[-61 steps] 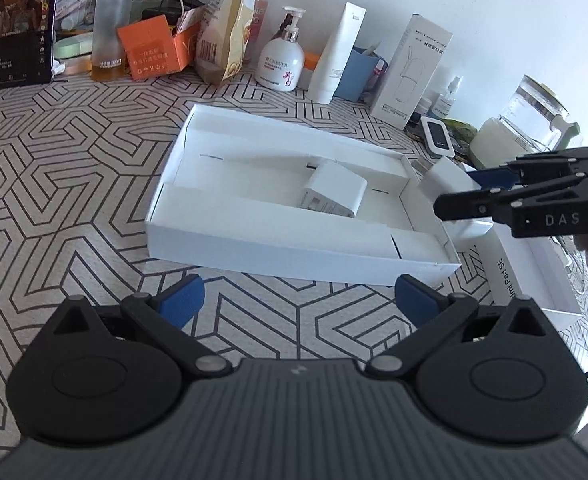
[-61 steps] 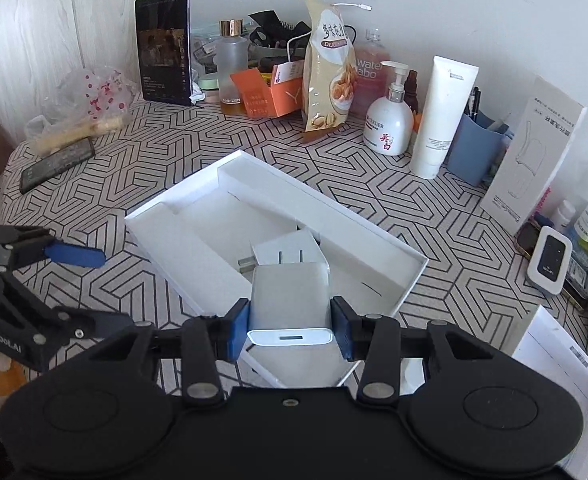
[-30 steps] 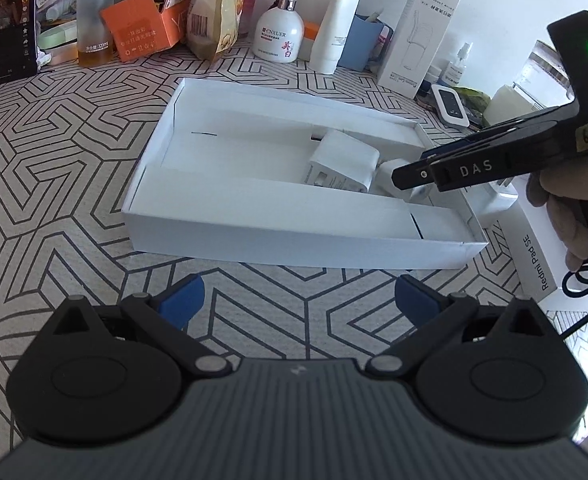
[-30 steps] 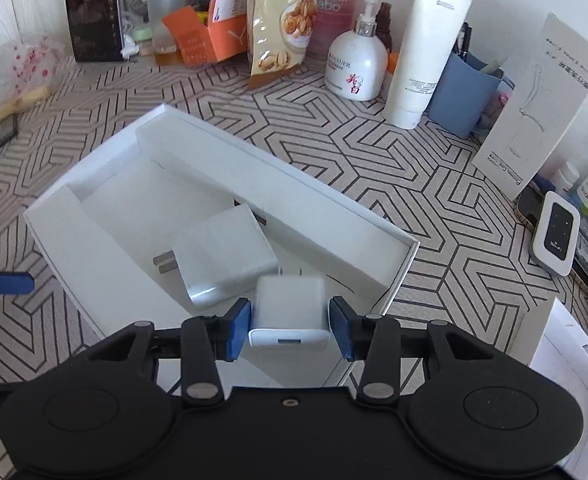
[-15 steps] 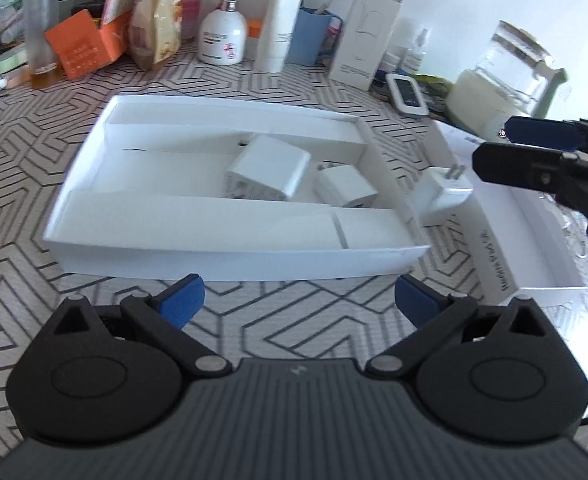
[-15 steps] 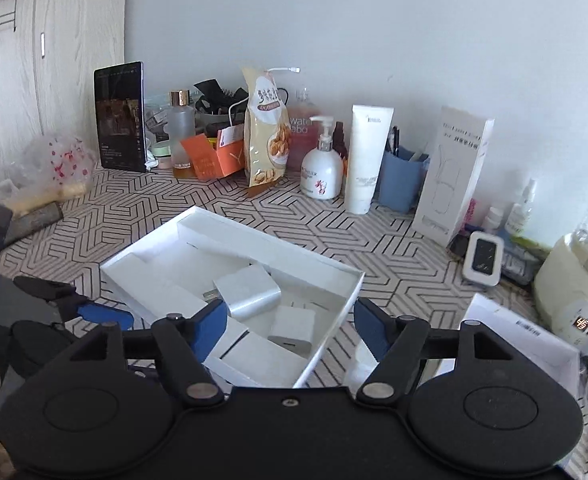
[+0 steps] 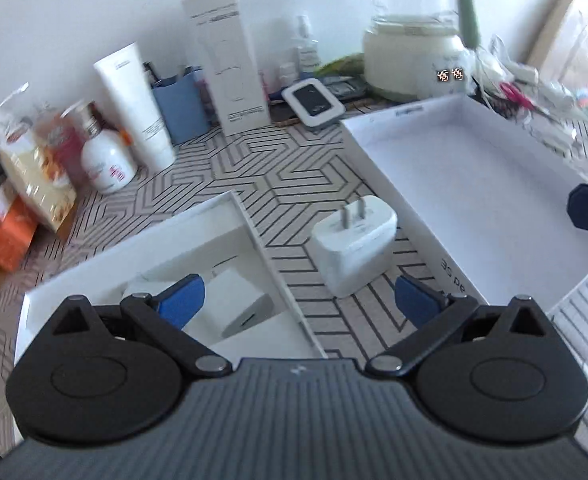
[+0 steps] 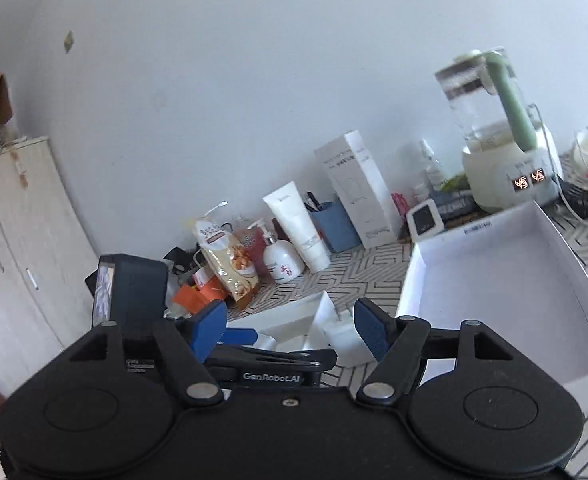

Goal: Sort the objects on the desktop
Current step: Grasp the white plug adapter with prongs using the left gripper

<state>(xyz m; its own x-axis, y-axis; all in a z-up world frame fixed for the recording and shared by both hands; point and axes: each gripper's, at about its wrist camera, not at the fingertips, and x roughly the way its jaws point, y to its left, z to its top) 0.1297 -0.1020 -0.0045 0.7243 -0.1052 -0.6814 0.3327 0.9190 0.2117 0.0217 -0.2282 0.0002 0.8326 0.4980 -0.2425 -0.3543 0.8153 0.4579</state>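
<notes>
Charger (image 7: 354, 246) (prongs up) between left gripper (image 7: 296, 300) pads.

A white wall charger with two upright prongs (image 7: 354, 240) stands on the patterned tabletop (image 7: 294, 172) in the narrow lane between the divided white cardboard tray (image 7: 250, 220) and the large shallow white box lid (image 7: 474, 184), nearly filling it. Bare table lies beyond, up to a crowded back row: white tube (image 7: 134, 104), blue pen cup (image 7: 180, 104), tall white carton (image 7: 226, 60), glass kettle (image 7: 414, 48). The lid's floor is bare.
</notes>
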